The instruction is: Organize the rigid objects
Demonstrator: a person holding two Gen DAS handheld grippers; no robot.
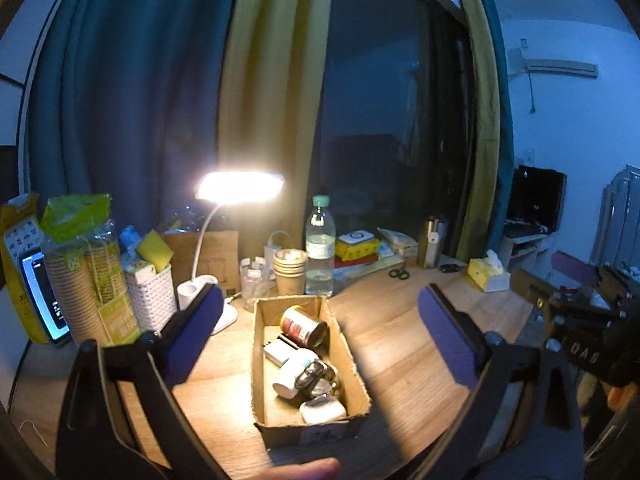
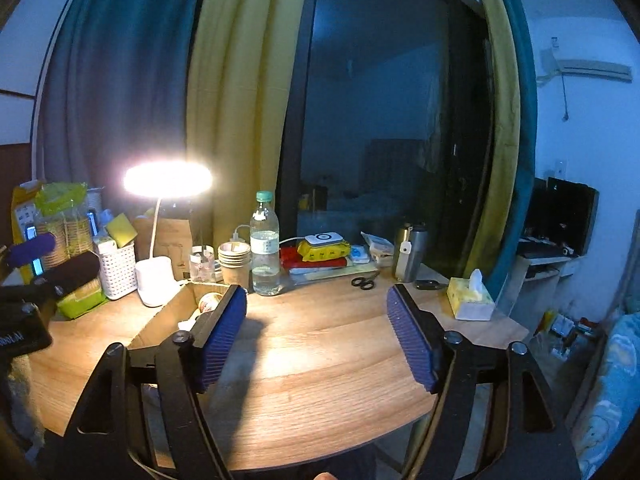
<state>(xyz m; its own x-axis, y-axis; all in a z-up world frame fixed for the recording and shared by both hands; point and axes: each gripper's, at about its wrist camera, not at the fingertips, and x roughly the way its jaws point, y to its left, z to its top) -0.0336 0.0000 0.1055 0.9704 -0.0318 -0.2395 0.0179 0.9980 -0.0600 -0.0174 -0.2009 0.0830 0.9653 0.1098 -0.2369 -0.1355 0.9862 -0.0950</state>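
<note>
Cardboard box, at 6 o'clock from the water bottle, holds a loosely heaped can. Both the left hand-held gripper and right hand-held gripper gape wide and empty; a careless reach could roll the can or topple the bottle.

Table: wood-grain top, smooth, with a soft sheen under the lamp.
Box: plain brown corrugated cardboard, matt, raw edges.
Can: metal, shiny rim, glossy printed label.
Water bottle: clear smooth plastic, glossy.
Paper cups: brown paper, matt.
Basket: white plastic, woven-look texture.
Flask: brushed metal, dull shine.
Curtains: cloth, matt, hanging in soft folds.
Left gripper: pads blue, ribbed, rubbery; frame black, matt.
Right gripper: same ribbed blue pads and black matt frame.
</note>
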